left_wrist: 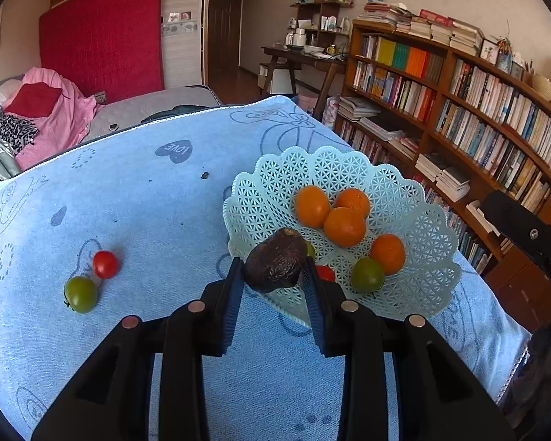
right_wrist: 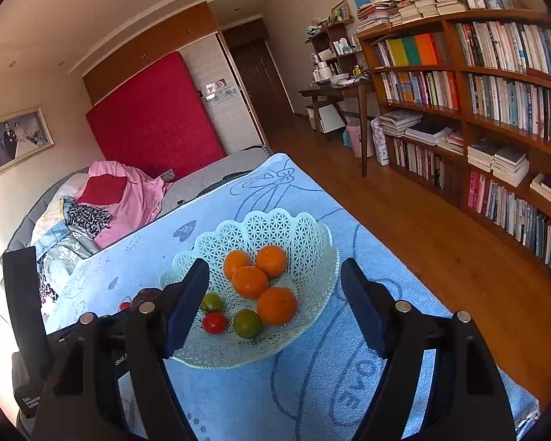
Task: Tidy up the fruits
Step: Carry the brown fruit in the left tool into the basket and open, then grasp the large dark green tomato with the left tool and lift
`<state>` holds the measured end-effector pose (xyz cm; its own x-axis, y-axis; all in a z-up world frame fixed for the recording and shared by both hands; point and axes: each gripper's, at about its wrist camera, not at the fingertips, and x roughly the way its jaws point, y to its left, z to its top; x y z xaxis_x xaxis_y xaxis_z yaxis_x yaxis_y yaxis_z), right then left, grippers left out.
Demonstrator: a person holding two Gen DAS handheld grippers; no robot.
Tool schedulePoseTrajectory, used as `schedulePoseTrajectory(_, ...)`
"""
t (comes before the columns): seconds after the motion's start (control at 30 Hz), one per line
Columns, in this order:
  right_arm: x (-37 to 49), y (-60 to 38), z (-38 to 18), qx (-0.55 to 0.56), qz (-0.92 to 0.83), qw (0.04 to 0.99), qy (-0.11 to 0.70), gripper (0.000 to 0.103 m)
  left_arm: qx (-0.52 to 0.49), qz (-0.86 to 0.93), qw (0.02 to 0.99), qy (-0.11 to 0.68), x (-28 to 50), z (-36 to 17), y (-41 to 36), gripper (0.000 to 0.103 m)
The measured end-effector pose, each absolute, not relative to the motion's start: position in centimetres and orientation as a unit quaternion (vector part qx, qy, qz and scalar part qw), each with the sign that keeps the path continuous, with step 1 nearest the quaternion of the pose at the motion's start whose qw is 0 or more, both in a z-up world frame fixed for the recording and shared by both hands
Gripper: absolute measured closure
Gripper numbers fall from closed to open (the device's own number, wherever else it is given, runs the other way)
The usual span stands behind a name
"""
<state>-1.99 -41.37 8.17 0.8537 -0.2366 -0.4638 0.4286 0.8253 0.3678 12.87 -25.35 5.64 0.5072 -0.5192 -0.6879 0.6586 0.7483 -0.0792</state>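
We list the counter [left_wrist: 147, 202], draped in a blue towel, as the bearer of everything here, and we place each item by the pale lattice basket [left_wrist: 415, 198] standing on it. Inside the basket we count four oranges [left_wrist: 344, 226], two green tomatoes [left_wrist: 366, 275] and one red tomato [right_wrist: 214, 323]. At the basket's near rim we record an avocado [left_wrist: 275, 261], dark and pebbled, clamped in our left hand-held gripper [left_wrist: 273, 275] and not yet resting among the fruit. Our right hand-held gripper [right_wrist: 275, 294] we note with its fingers standing well apart and nothing between them, the basket framed in the gap. Well to the left of the basket, on the towel, we enter one red tomato [left_wrist: 105, 264] and, touching it, one green tomato [left_wrist: 80, 294]. By our reckoning the sorting is most of the way through: seven pieces stowed, the avocado about to go in, two tomatoes left to fetch.
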Motion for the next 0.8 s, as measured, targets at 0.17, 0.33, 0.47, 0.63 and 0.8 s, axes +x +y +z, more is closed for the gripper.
schedulePoseTrajectory(0.17, -2.3, -41.8, 8.3, 0.243, -0.182, 0.932, 0.199, 0.027, 0.108, -0.353, 0.862, 0.348, 12.3, 5.7, -26.6, 0.070)
schedulePoseTrajectory(0.33, -2.4, -41.9, 8.4, 0.247, -0.182, 0.931, 0.196, 0.027, 0.098, -0.349, 0.864, 0.349, 12.4, 5.8, -26.1, 0.045)
schedulePoseTrajectory(0.47, -2.4, -41.7, 8.4, 0.249, -0.175, 0.932, 0.196, 0.024, 0.088, -0.334, 0.871, 0.349, 12.6, 5.9, -25.1, 0.029)
schedulePoseTrajectory(0.63, -2.3, -41.1, 8.6, 0.247, -0.165, 0.935, 0.194, 0.023, 0.094, -0.310, 0.886, 0.331, 12.2, 6.4, -23.8, 0.015)
schedulePoseTrajectory(0.8, -2.0, -40.5, 8.7, 0.243, -0.156, 0.937, 0.195, 0.023, 0.104, -0.288, 0.897, 0.320, 12.0, 6.4, -23.0, 0.013)
